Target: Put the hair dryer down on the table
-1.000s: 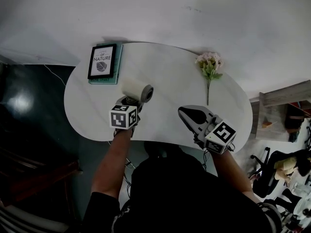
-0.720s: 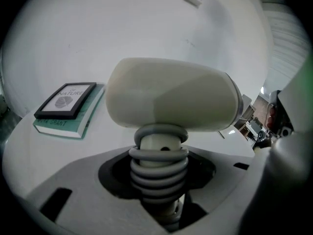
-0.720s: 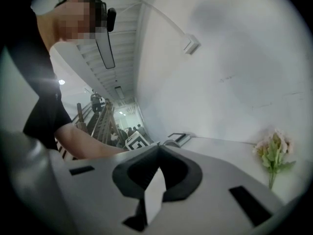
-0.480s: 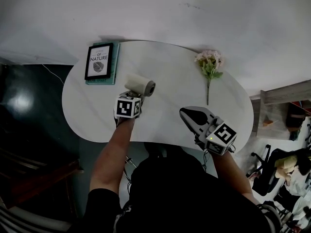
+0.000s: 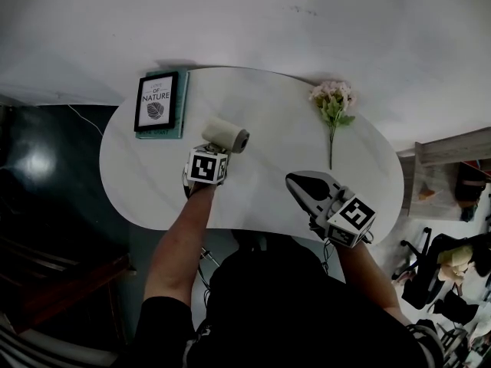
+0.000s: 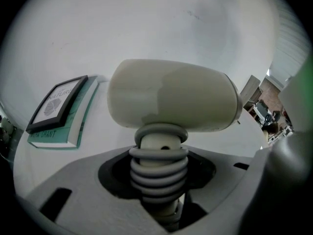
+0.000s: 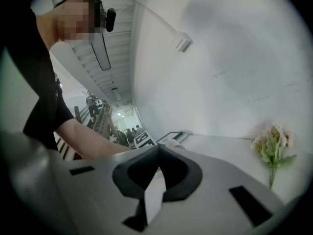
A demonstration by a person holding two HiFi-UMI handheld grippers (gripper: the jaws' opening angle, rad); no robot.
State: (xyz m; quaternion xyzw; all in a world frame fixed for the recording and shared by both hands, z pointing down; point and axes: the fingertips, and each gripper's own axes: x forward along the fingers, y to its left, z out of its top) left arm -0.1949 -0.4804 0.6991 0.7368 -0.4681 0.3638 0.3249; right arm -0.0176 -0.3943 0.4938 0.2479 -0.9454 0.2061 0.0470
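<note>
The cream hair dryer [image 5: 225,135] hangs low over the middle of the white oval table [image 5: 268,106], barrel lying crosswise. My left gripper [image 5: 210,151] is shut on its handle, which is wrapped with coils of grey cord [image 6: 159,163]. In the left gripper view the dryer's barrel [image 6: 171,97] fills the centre above the gripper [image 6: 159,190]. Whether the dryer touches the table I cannot tell. My right gripper [image 5: 295,181] hovers near the table's front right edge, shut with nothing in it; in its own view that gripper [image 7: 157,148] points across the table.
A framed print on a teal book [image 5: 161,102] lies at the table's back left, also in the left gripper view [image 6: 58,111]. A pink flower sprig [image 5: 332,106] lies at the back right. A white wall stands behind the table; dark floor is to the left.
My left gripper has carried the hair dryer farther over the table and lower, tilting more steeply down. The right gripper has barely shifted.
</note>
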